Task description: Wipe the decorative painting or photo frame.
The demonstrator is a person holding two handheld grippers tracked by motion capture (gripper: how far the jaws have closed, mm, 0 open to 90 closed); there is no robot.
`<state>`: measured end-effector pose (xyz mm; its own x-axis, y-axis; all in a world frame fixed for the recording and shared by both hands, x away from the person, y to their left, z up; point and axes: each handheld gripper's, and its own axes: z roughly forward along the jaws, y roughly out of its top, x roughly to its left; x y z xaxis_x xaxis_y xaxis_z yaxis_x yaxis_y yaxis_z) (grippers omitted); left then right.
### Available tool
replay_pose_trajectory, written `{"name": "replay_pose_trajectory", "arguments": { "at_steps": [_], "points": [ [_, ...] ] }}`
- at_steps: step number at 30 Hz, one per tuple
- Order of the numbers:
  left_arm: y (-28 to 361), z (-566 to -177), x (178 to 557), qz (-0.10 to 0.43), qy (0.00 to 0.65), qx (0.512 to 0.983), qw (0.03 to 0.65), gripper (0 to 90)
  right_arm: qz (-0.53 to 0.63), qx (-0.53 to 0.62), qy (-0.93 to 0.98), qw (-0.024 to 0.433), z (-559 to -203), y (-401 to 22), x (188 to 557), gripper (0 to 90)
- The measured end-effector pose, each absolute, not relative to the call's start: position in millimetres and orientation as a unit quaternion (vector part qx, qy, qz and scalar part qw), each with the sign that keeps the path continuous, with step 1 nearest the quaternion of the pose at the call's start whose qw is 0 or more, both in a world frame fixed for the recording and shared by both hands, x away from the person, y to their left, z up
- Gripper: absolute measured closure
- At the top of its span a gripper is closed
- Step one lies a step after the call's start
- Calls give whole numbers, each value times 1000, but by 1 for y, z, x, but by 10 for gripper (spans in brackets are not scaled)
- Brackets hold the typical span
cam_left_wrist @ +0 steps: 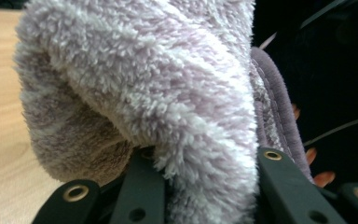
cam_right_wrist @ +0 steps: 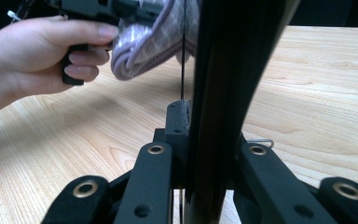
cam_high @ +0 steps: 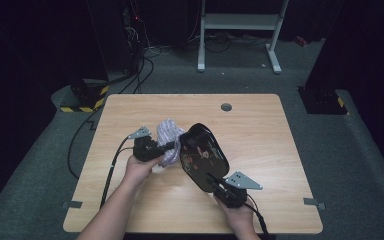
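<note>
I hold the tray (cam_high: 203, 157) on its edge with the right gripper (cam_high: 219, 184), jaws clamped on its rim, so its face turns toward the cloth (cam_high: 169, 140) and I can wipe it, I think; the left gripper (cam_high: 167, 146) is closed on a fold of the cloth (fluffy, pale lilac), which bulges out beyond the jaws; the cloth sits just left of the tray and touches its face above the table (cam_high: 260, 130); the tray rises straight from the right jaws.
</note>
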<state>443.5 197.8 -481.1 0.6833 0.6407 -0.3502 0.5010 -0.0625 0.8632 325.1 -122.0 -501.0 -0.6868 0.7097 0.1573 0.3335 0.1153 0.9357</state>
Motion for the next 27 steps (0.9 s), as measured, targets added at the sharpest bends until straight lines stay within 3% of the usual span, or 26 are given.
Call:
{"name": "replay_pose_trajectory", "arguments": {
  "at_steps": [12,18,27],
  "points": [
    [178,-523,437,18,330,839,433,758,561,360,726,170,-502,-122,324,804],
    [176,-522,436,21,327,843,428,760,562,361,724,171,-502,-122,324,804],
    [186,-512,443,26,356,808,469,744,560,365,724,172,-502,-123,324,803]
  ]
}}
